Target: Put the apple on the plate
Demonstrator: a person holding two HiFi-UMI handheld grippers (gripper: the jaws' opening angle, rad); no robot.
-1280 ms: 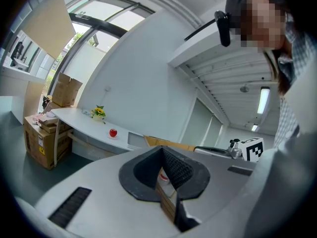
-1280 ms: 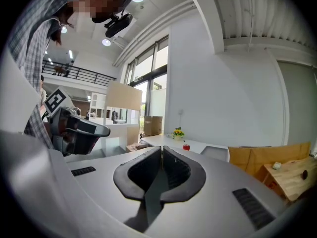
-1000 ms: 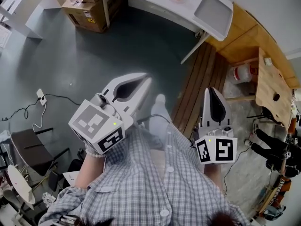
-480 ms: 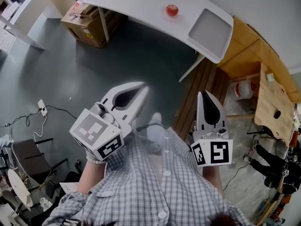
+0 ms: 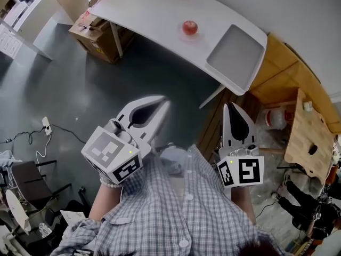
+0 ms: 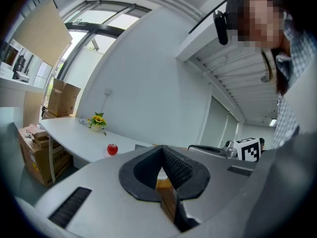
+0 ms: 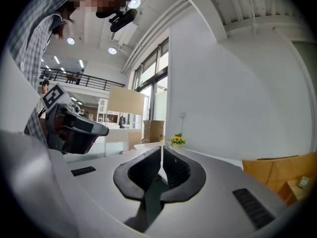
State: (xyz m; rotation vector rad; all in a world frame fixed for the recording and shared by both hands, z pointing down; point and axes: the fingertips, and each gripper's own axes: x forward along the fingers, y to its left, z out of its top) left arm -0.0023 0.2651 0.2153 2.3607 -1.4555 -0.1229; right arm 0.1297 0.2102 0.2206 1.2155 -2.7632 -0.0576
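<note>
The white counter [image 5: 149, 9] lies well ahead of us, across open floor, so the step in hand is, as we judge it, the approach. We should come up square to its near edge and stop the body before reaching. Beneath its left end stands a cardboard box [image 5: 95, 30]; the print on it is too small to read. At the counter's right end lies a grey rectangular tray [image 5: 235, 51]. We cannot tell whether this is the plate meant, or whether a pale disc under the fruit is one.

Both tools are held close to the chest. The left tongs [image 5: 164, 102] are pressed together with nothing between them, and the right tongs [image 5: 233, 107] are likewise closed to a thin slit and empty. Either pair must be spread wide before it comes down around the fruit.

The apple [image 5: 189, 27] sits on the counter, left of the tray and apart from it. It is round and will roll, so a level, centred grip suits it. The cubes carry only square markers, and there is no readable writing.
</note>
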